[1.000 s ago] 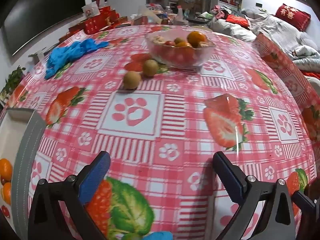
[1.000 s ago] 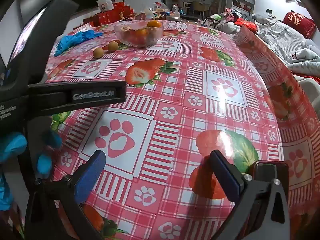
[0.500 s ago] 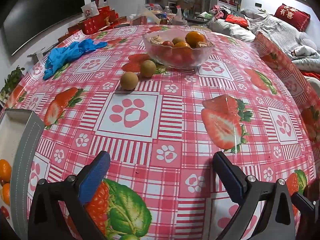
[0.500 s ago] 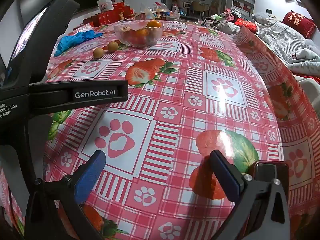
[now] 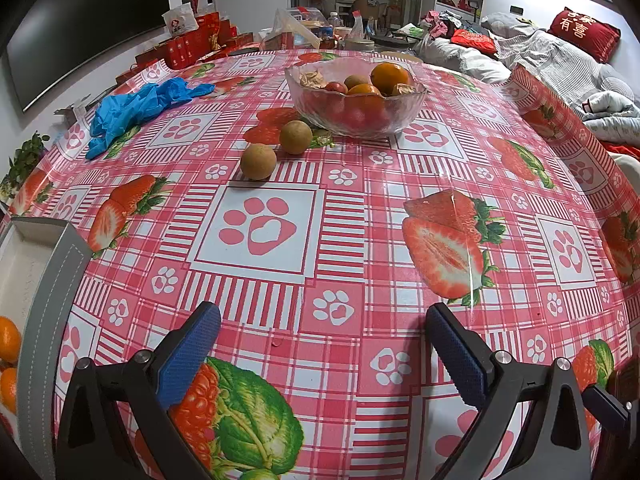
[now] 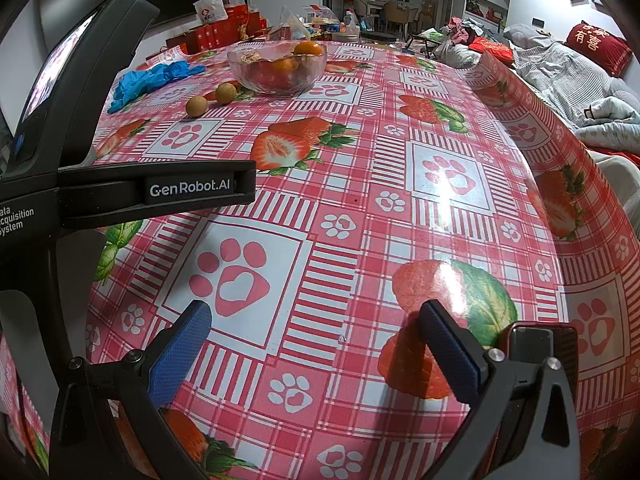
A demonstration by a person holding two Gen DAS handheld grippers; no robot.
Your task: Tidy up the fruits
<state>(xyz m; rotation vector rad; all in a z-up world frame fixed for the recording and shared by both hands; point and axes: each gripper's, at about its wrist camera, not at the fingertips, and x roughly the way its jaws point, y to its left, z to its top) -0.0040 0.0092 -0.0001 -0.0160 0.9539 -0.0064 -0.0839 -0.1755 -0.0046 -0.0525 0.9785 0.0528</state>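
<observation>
Left tool [image 5: 320,344] has crept nearer two round brown fruits [image 5: 276,148].

You worked under bright, even indoor light from above. Glare sat on the glossy tablecloth [image 6: 448,178], strongest on a paw print in the right wrist view, with a thin streak across a strawberry in the left. Shadows stayed soft. Fisheye bending curved the table's edges and corners went black; focus was sharp
</observation>
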